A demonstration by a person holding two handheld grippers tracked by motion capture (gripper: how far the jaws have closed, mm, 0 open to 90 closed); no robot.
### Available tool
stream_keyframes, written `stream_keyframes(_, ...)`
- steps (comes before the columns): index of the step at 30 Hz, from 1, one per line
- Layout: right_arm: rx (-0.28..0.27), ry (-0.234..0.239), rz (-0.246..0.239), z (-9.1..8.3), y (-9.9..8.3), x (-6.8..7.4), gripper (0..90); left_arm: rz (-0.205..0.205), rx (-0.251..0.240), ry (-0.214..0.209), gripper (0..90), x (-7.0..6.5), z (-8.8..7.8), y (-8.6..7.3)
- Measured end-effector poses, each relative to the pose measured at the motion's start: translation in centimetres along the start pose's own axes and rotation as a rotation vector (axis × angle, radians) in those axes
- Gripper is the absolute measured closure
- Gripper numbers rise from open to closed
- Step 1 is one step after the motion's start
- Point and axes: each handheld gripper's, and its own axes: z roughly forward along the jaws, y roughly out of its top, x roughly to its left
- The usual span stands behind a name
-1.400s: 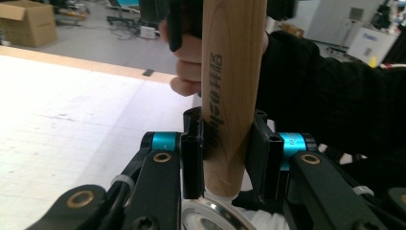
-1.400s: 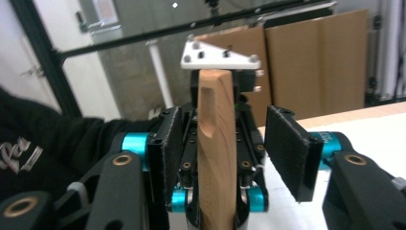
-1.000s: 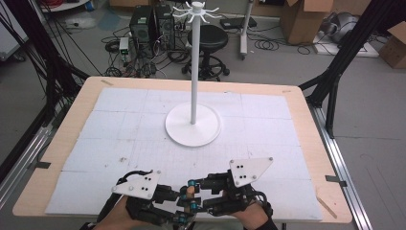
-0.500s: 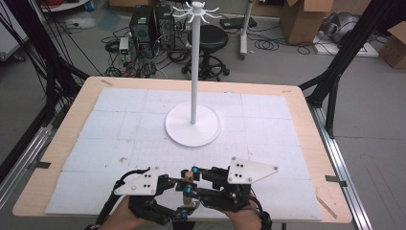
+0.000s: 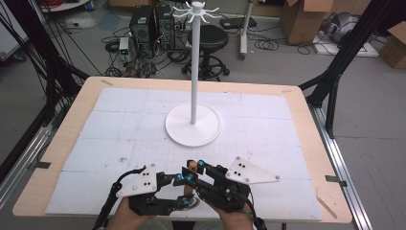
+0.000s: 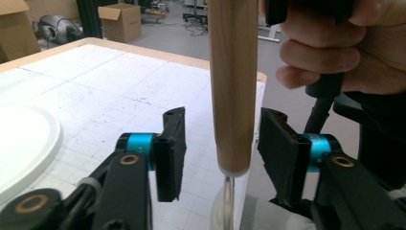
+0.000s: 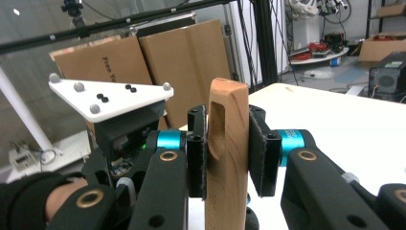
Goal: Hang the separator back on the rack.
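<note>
While clamped rightward, wooden handle (image 6: 233, 86) seemingly between left jaws

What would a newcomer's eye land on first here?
Probably the tall white hook stand at the table's middle. Next, at the near edge, the wooden handle clamped upright in the right claw. The left claw has just been closing around its lower end, pads apart from the wood.
</note>
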Motion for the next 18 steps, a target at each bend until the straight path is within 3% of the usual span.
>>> stream_keyframes(7,0.008,-0.008,0.003,0.2,-0.3,0.1,72.1,-0.005,-0.003,-0.003,70.8,0.0,-0.2,0.0)
stream_keyframes(11,0.009,0.009,0.008,0.3,-0.3,0.1,71.2,-0.016,-0.001,-0.008,72.2,0.2,-0.3,0.1)
stream_keyframes(12,0.009,0.036,0.02,0.3,-0.2,0.0,68.6,-0.015,-0.002,-0.018,72.3,0.2,-0.4,0.1)
stream_keyframes(14,0.018,0.132,0.047,0.4,0.1,-0.7,43.0,-0.034,-0.022,-0.059,72.4,0.4,-0.5,0.2)
stream_keyframes(15,0.022,0.169,0.041,0.4,0.2,-0.9,36.8,-0.038,-0.036,-0.08,72.4,0.5,-0.7,0.2)
stream_keyframes(16,0.046,0.218,-0.012,0.4,0.4,-1.4,32.5,-0.045,-0.043,-0.097,72.5,0.6,-0.7,0.3)
stream_keyframes(18,0.069,0.291,-0.071,0.2,0.4,-2.1,31.2,-0.04,-0.053,-0.134,72.5,0.7,-1.0,0.4)
